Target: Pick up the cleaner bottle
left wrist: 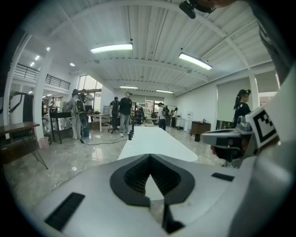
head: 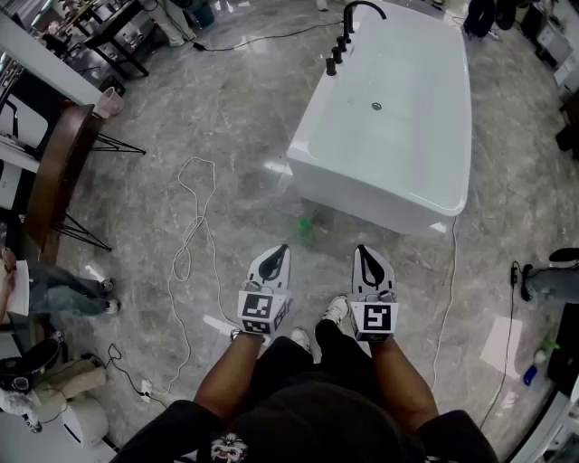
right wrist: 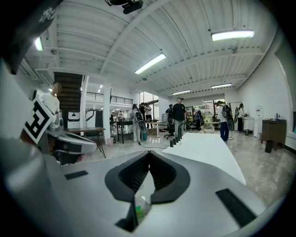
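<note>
**Both grippers closed and empty, bottle on floor by tub**

Head view: person stands on a grey marble floor (head: 226,118), a gripper in each hand, both held out ahead and pointing toward a white tub (head: 362,194).

Left gripper (head: 280,249): in its own view the fingers (left wrist: 134,176) meet at the tips, nothing between them. The tub top runs away straight ahead of the tips.

Right gripper (head: 362,249): in its own view the fingers (right wrist: 134,173) are likewise together at the tips, nothing clamped. The two grippers sit side by side at about the same reach, apart from each other. Each shows at the edge of the other's view.

Bottle (head: 305,226): stands on the floor just beside the tub's near wall, close to its left corner. It lies ahead of the grippers, roughly between their two lines, nearer the left one, and touches neither. It is small and blurred in the head view; green shows on it, with a pale body. The right gripper view catches a green patch of it (right wrist: 138,212) low down through the slot behind the closed fingertips.

Other items: black faucet (head: 348,27) at the tub's far left rim. A white cable (head: 194,226) loops over the floor to the left of the grippers. A brown counter (head: 54,172) on thin black legs stands at far left.
</note>
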The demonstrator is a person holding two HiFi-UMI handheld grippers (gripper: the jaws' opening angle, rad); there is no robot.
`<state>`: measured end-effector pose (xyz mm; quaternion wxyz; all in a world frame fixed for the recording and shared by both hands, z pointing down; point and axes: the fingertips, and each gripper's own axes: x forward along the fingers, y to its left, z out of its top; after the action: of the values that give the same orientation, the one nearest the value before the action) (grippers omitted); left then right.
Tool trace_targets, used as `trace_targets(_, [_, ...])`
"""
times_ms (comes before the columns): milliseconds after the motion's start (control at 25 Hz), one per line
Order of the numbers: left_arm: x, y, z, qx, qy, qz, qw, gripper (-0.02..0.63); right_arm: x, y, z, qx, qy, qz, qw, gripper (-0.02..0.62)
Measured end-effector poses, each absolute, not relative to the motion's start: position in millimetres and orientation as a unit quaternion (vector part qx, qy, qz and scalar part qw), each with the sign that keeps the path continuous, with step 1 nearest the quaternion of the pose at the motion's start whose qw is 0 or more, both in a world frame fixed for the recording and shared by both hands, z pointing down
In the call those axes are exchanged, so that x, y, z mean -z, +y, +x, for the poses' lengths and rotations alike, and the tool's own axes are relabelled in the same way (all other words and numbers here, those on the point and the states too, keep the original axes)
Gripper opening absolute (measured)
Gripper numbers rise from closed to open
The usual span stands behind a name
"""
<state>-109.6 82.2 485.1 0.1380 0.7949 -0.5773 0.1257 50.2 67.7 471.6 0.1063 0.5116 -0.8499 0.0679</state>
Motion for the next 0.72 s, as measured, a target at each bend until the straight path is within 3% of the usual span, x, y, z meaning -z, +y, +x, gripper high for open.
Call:
trace_targets(320, [-523.5, 19.2, -116.6, -0.108, -0.564, 0.808, 0.134, 0.003, -492.9, 3.0, 39.4, -0.049, -0.845, 0.524, 0.093, 0.017])
trace_targets(720, [-672.4, -51.7, -145.6, -0.109, -0.553, 0.816, 0.128, 0.003, -632.9, -57.1, 21.9, -0.039, -0.826, 0.555, 0.089, 0.017])
